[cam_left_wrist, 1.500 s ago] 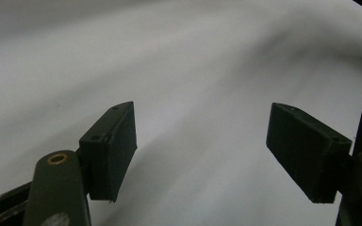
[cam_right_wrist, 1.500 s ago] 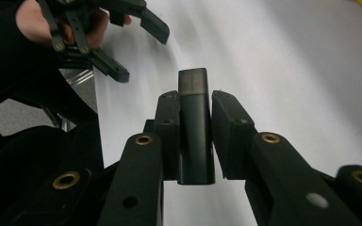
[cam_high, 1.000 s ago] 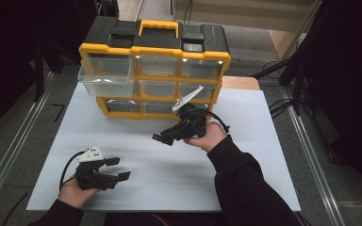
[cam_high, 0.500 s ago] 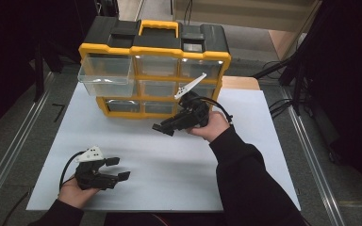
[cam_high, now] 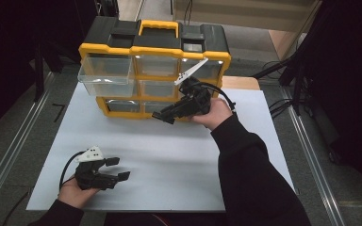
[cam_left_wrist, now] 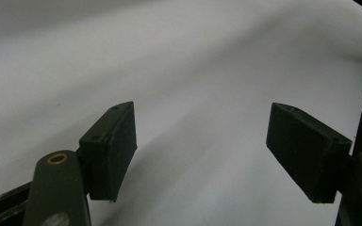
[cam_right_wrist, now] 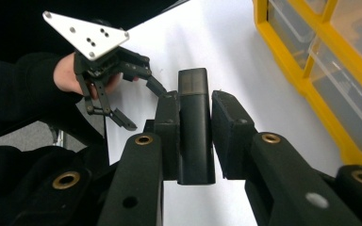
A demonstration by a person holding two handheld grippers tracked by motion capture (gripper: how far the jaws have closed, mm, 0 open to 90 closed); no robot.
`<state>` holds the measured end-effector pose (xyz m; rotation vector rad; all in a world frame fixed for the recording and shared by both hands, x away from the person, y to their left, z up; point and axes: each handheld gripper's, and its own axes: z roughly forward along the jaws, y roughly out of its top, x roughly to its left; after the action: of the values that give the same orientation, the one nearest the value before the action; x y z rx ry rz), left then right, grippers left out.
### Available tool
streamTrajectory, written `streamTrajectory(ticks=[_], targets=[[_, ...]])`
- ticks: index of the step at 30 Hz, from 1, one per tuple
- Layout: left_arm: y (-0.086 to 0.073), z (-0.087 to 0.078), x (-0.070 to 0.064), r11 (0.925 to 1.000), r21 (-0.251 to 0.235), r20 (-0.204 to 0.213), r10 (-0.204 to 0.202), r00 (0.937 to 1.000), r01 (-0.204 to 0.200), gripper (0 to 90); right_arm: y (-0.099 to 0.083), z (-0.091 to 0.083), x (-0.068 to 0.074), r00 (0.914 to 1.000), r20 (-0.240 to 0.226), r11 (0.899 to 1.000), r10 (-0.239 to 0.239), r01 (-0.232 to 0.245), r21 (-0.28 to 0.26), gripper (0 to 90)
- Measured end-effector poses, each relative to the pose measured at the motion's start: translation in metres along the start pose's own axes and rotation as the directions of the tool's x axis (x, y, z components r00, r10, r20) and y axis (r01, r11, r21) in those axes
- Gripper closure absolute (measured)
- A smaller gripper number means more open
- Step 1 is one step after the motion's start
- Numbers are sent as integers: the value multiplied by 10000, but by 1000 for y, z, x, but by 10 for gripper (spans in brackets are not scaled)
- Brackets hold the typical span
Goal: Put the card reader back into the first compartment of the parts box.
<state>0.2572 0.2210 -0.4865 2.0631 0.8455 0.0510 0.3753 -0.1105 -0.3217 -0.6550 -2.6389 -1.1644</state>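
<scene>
My right gripper [cam_high: 163, 116] is held above the white table [cam_high: 169, 155], just in front of the bottom row of a yellow and black drawer organizer [cam_high: 155, 47]. Its jaws are shut on a small black rectangular block [cam_right_wrist: 195, 125] that stands up between the pads. My left gripper [cam_high: 119, 168] rests low at the table's front left, open, with nothing between its fingers. The left gripper view has its pads [cam_left_wrist: 111, 150] spread wide over bare white surface. In the right gripper view, the left gripper [cam_right_wrist: 139, 104] appears farther off with its grey plate on top.
The organizer's top-left clear drawer [cam_high: 104, 75] is pulled out and overhangs the table. Its other clear drawers [cam_right_wrist: 349, 99] sit flush. Metal rails [cam_high: 9, 155] run along both table sides, and a wooden board [cam_high: 238, 82] lies behind the organizer's right end.
The right gripper has moved a little left and away from the person, closer to the organizer's front, still holding the block. The left gripper has stayed put.
</scene>
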Motion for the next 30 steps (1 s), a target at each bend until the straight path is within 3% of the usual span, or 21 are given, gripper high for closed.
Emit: streamTrajectory(ticks=[13, 30], targets=[[0, 0, 0, 10000, -60, -9, 0, 10000, 0, 267, 24, -8, 3, 9997, -149, 9998, -181, 182, 91, 712], [0, -1, 0, 10000, -65, 26, 3, 10000, -3, 266, 65, -33, 8, 9984, -149, 9984, -550, 548, -141, 712]])
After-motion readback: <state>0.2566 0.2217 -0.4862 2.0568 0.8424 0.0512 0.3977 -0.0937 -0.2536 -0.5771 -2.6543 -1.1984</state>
